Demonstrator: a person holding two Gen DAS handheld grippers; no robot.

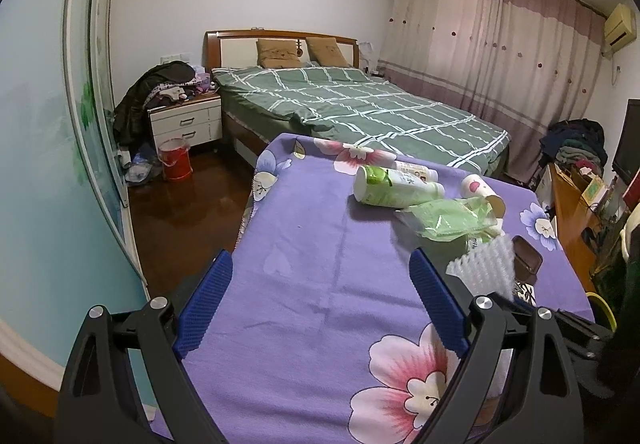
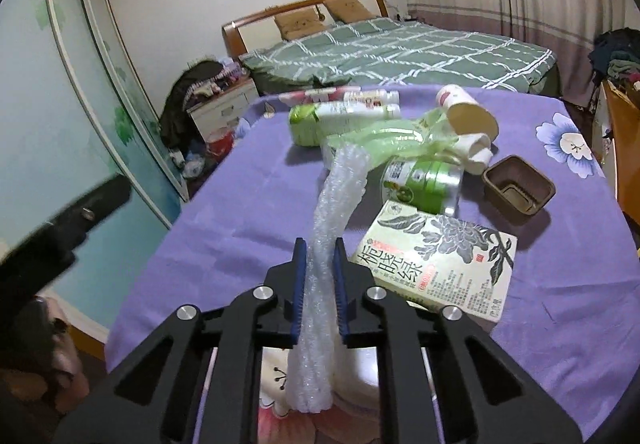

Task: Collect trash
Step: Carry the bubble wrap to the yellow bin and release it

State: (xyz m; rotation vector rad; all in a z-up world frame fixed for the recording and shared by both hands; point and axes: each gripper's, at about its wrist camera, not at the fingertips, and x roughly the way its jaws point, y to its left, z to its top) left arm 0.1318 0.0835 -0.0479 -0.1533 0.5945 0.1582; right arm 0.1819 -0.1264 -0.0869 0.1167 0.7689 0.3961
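My right gripper (image 2: 320, 248) is shut on a long white foam net sleeve (image 2: 340, 187), which rises off the table between its blue pads; the same sleeve (image 1: 484, 268) shows in the left wrist view. My left gripper (image 1: 320, 264) stands open over the bare purple floral cloth (image 1: 304, 219) with nothing between its fingers. Beyond lie a green-and-white bottle (image 2: 340, 115), a crumpled green plastic bag (image 2: 384, 139), a green tin (image 2: 424, 179), a printed carton (image 2: 436, 264), a brown plastic tray (image 2: 518, 189) and a paper tube (image 2: 468, 111).
Behind the table is a bed (image 1: 360, 103) with a green checked cover. A white nightstand (image 1: 186, 121) and a red bucket (image 1: 175, 163) stand on the floor at left, by a sliding wardrobe door (image 1: 48, 163). A cluttered wooden desk (image 1: 572, 211) flanks the right.
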